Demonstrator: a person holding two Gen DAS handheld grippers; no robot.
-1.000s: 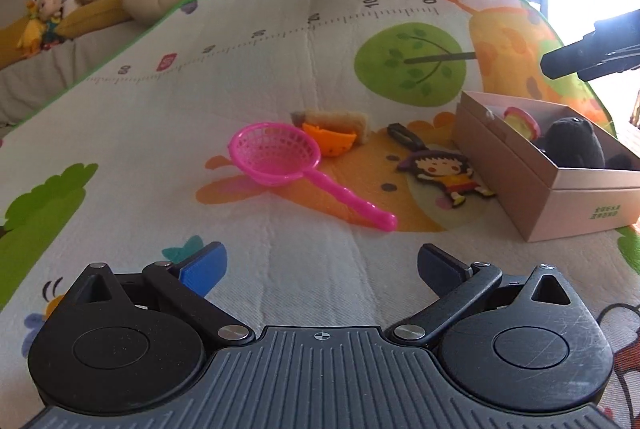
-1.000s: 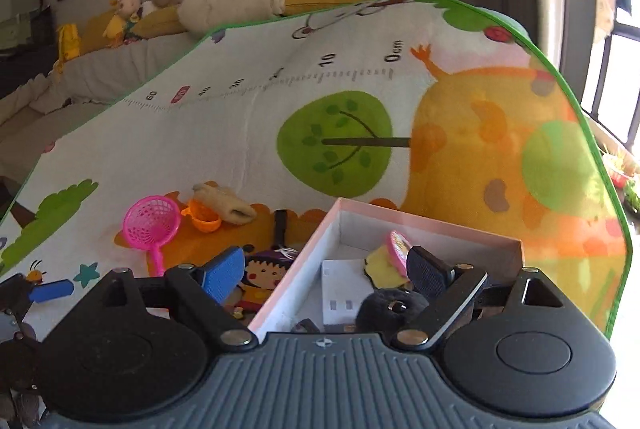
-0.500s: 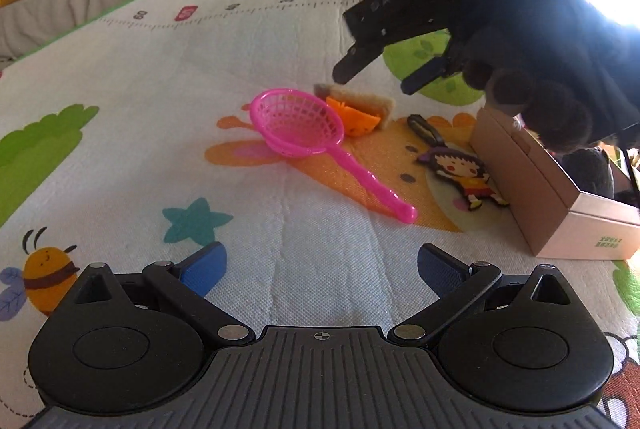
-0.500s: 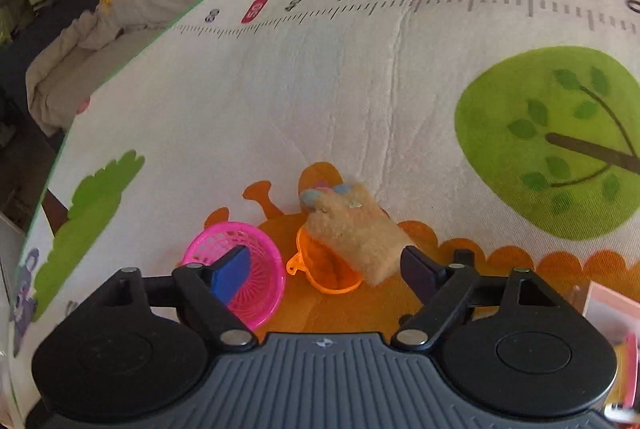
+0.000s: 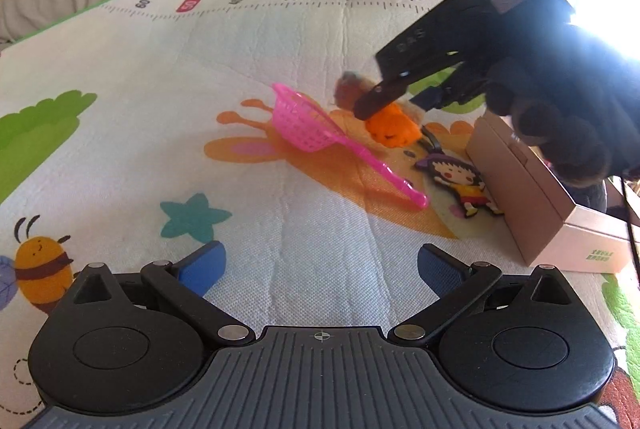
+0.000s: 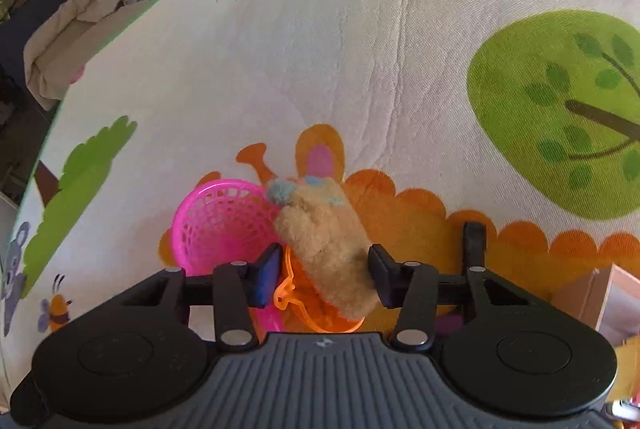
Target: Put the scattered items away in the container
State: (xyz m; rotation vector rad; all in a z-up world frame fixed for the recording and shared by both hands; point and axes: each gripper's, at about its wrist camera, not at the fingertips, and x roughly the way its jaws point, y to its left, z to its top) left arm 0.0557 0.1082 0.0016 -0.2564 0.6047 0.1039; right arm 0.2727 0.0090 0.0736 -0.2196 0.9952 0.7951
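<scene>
The right claw (image 6: pixel 322 279) swung from the box (image 5: pixel 532 205) and has just been closing around the fuzzy tan toy (image 6: pixel 326 245), not yet clamped; the left claw (image 5: pixel 320 265) gapes empty; the pink strainer (image 5: pixel 308 125), orange cup (image 5: pixel 394 129) and cartoon-girl figure (image 5: pixel 460 185) remain out.

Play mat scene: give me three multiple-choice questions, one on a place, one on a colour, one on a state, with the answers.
1. Where is the fuzzy tan toy?
A) in the left claw
B) between the right claw's fingers
C) lying clear of both claws

2. What colour is the sieve?
A) pink
B) green
C) blue

3. How is the left claw?
A) shut on the sieve
B) open, empty
C) shut on the toy

Answers:
1 B: the toy lies between that claw's fingers, over an orange cup; its jaws have just been closing.
2 A: mesh and handle are pink.
3 B: its pads stand apart with only mat between.
</scene>
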